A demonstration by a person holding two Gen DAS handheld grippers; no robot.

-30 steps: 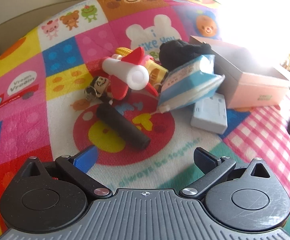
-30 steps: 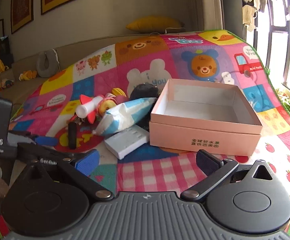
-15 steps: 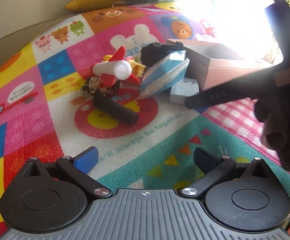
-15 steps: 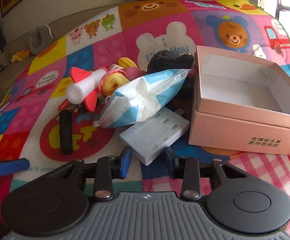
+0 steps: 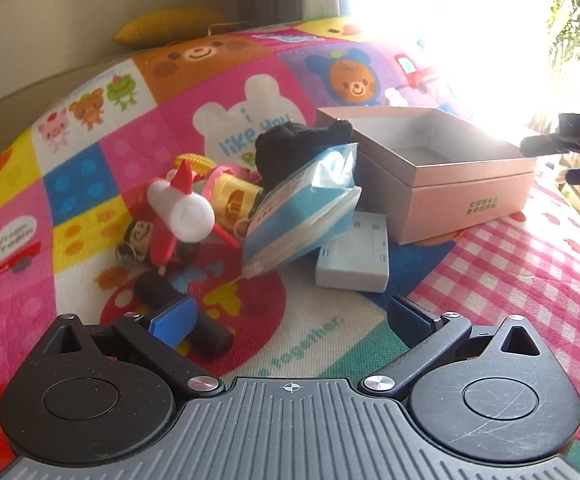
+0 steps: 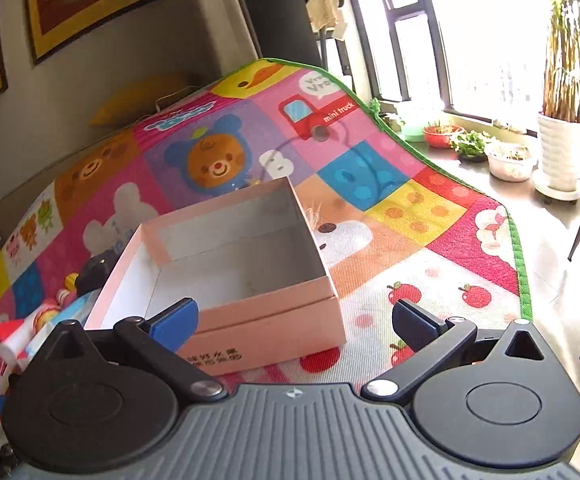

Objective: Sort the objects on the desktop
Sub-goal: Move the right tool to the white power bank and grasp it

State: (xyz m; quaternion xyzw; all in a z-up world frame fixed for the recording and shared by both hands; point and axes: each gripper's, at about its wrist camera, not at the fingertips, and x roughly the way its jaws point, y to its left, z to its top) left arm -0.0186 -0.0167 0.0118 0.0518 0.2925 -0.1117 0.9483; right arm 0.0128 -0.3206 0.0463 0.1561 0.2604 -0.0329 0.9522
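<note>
Pink box [image 6: 226,276] now fills the right gripper [image 6: 293,322] view, its jaws reopened wide and empty after nearly closing by the white case [image 5: 353,258], which remains on the mat [image 5: 509,264], unsorted.

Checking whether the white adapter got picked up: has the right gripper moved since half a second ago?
Yes. The right gripper has swung right, off the pile, and now faces the pink box, jaws open and holding nothing. The white adapter lies beside that box.
</note>
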